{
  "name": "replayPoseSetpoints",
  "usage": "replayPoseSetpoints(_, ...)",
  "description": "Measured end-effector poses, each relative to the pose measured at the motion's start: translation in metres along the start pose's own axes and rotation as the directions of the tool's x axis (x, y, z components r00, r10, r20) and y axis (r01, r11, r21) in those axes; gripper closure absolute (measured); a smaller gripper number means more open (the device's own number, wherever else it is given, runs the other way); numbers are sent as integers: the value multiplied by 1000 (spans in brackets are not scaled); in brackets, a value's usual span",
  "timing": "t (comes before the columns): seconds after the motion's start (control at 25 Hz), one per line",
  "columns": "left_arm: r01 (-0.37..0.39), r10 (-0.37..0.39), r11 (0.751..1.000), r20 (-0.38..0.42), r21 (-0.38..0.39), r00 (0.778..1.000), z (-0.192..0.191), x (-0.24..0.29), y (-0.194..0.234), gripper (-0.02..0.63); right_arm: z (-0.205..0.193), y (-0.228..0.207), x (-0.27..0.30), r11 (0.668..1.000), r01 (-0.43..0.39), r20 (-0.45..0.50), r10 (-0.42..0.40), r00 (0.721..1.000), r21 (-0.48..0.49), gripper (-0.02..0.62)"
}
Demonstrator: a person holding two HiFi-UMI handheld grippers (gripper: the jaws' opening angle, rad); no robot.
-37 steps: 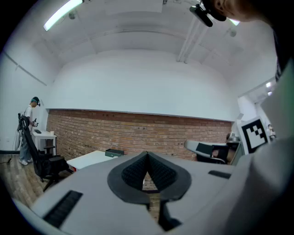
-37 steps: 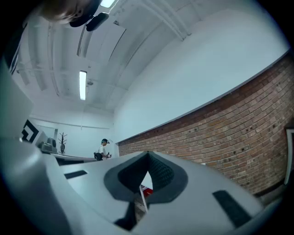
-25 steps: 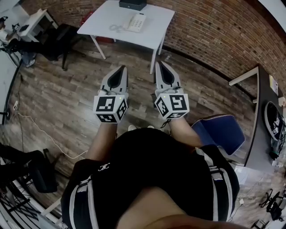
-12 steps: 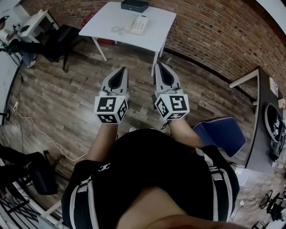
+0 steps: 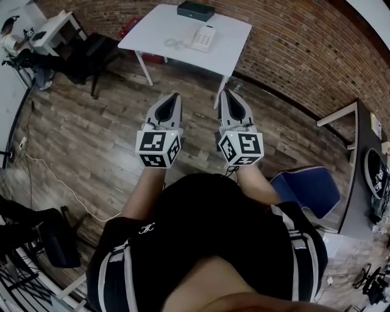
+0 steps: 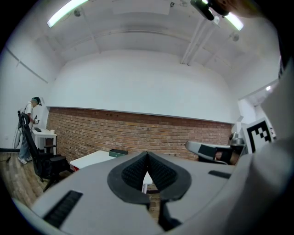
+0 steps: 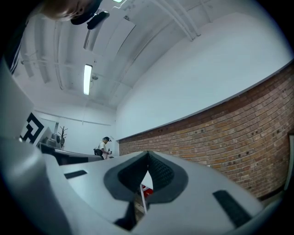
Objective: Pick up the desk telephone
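Observation:
A white desk telephone (image 5: 202, 38) with a coiled cord lies on a white table (image 5: 158, 36) by the brick wall, far ahead of me in the head view. My left gripper (image 5: 174, 96) and right gripper (image 5: 226, 93) are held side by side over the wooden floor, well short of the table. Both are shut with nothing between the jaws. In the left gripper view the table (image 6: 94, 158) shows beyond the shut left gripper (image 6: 147, 153); the phone is hidden there. The right gripper (image 7: 148, 153) points along the brick wall.
A dark box (image 5: 195, 10) sits at the table's far edge. A black chair (image 5: 91, 55) and a second desk (image 5: 52, 27) stand at the left, a blue chair (image 5: 308, 189) at my right, and a cable (image 5: 55, 177) runs over the floor. A person (image 6: 28, 124) stands far left.
The table and telephone have shifted right and a little lower in the head view. Both grippers stay shut and side by side, also shifted slightly right.

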State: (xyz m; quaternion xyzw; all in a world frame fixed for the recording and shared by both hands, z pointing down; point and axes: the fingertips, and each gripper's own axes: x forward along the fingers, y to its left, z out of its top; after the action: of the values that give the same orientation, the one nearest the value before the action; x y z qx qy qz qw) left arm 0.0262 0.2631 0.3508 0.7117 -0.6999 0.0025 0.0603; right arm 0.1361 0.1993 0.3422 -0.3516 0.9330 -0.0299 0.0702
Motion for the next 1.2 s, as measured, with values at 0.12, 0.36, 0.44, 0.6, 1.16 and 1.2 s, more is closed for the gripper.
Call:
replayPoseSetpoints(0.12, 9, -9, 1000, -1, -7, 1000, 0, -3, 13, 604, 2, 6, 7, 1000, 21, 16, -21, 1000, -6, 595)
replayPoseSetpoints(0.36, 24, -24, 1000, 1, 1, 1000, -2, -1, 28, 604, 3, 14, 20, 999, 30, 25, -30, 999, -17, 595)
replayPoseSetpoints(0.44, 25, -25, 1000, 4, 2, 1000, -2, 5, 32, 604, 1, 13, 26, 999, 26, 24, -26, 999, -20, 595)
replayPoseSetpoints(0.6, 26, -26, 999, 16, 22, 1000, 3, 19, 39, 604, -4, 3, 42, 999, 43, 24, -43, 999, -23, 595)
replayPoseSetpoints(1.16, 13, -13, 999, 12, 44, 1000, -2, 111, 85, 604, -31, -48, 140, 999, 45, 21, -44, 999, -14, 597)
replayPoseSetpoints(1.2, 11, -12, 999, 7, 41, 1000, -3, 119, 89, 604, -34, -51, 148, 999, 40, 16, -40, 999, -13, 595)
